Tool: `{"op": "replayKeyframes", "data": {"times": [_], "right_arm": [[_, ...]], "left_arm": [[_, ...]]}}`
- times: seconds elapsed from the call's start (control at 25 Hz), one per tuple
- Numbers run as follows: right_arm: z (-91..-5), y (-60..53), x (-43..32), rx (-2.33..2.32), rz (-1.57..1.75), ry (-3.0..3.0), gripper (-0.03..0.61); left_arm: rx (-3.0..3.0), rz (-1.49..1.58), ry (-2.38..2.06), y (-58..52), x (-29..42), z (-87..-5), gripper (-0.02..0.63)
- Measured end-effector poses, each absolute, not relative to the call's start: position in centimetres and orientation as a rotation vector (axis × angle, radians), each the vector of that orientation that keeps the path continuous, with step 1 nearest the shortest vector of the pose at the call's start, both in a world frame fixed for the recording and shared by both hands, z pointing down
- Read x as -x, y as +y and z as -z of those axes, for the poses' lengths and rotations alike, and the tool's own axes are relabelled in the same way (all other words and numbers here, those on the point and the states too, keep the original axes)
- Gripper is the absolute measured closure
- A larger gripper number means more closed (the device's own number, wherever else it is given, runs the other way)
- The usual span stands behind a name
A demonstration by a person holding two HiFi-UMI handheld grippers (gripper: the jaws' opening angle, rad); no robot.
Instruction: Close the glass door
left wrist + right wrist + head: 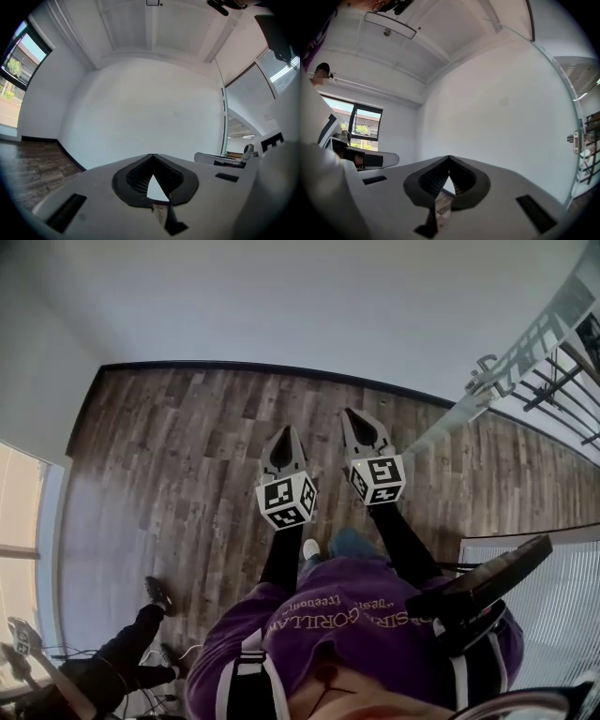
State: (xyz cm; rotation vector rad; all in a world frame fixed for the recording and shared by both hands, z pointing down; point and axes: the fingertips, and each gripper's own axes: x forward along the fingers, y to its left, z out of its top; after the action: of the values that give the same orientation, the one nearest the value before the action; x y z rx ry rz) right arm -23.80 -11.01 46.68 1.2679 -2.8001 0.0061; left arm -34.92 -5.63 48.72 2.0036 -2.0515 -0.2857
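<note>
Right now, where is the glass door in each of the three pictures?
Head view: the glass door slants across the upper right corner.
Left gripper view: its edge stands upright, right of centre.
Right gripper view: it curves down the far right side.
Shared landmark: the plain white wall beside the door.

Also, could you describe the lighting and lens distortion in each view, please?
Head view: the fisheye bows the baseboard into an arc, and daylight washes out the wood floor at left. Left gripper view: bright window, evenly lit wall, black vignetted corners. Right gripper view: the edge of the glass door curves strongly.
</note>
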Motion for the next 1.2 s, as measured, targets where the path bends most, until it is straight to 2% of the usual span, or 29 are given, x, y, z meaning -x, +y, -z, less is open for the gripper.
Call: {"op": "replayKeyframes", "data": {"times": [0.6,1.2], "right_arm": [[-47.6,-27.5,25.4,-1.327,-0.022,-2.737,0.588],[-47.7,-41.2,20.7,-1.418,-0.031,-2.667,0.588]], "left_arm": [[-2.032,0.244,-2.028,-21.9,36.8,-49.0,0.614],[-2.089,0.242,-1.955,-36.5,32.4,-48.5,0.614]]}}
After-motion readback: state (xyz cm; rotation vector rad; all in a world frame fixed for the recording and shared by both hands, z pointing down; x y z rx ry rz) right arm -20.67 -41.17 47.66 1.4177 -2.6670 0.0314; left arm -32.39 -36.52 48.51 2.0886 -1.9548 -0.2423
